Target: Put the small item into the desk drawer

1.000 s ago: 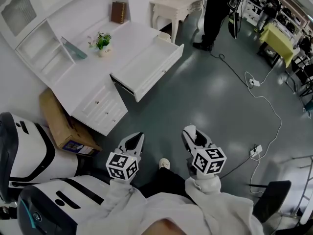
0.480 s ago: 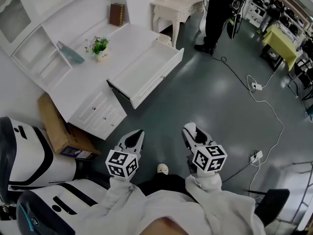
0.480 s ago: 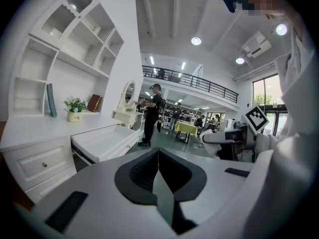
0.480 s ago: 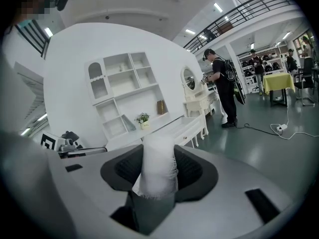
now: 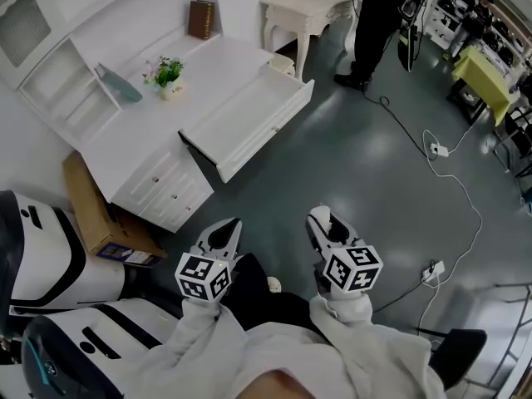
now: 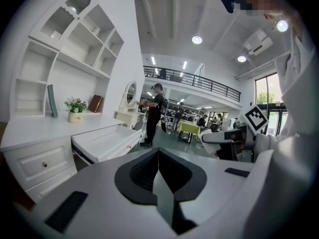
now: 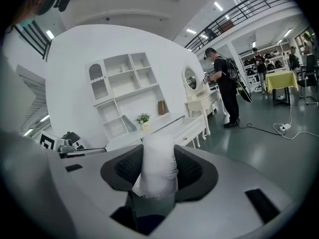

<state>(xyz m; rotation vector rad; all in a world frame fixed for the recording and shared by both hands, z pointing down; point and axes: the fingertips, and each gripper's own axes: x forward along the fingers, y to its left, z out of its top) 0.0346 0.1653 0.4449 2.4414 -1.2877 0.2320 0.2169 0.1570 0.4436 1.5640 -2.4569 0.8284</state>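
Note:
The white desk [image 5: 141, 135] stands at upper left in the head view, its wide drawer [image 5: 249, 119] pulled open toward the grey floor and showing nothing inside. Both grippers hang low over the floor, well short of the desk. My right gripper [image 5: 320, 219] is shut on a small white, gauzy roll [image 7: 158, 166] that stands upright between its dark pads. My left gripper [image 5: 226, 228] is shut with nothing in it [image 6: 158, 156]. The drawer also shows in the left gripper view [image 6: 107, 141] and, far off, in the right gripper view [image 7: 192, 126].
A potted plant [image 5: 170, 75] and a brown book [image 5: 200, 19] sit on the desk. A cardboard box [image 5: 96, 214] and a white machine [image 5: 41, 260] stand at the left. A person [image 5: 374, 15] stands by a vanity table [image 5: 303, 7]. Cables [image 5: 449, 173] cross the floor.
The view has shifted a little: the desk and drawer sit slightly lower and nearer. A dark leg now covers the shoe between the grippers. Both grippers keep their state.

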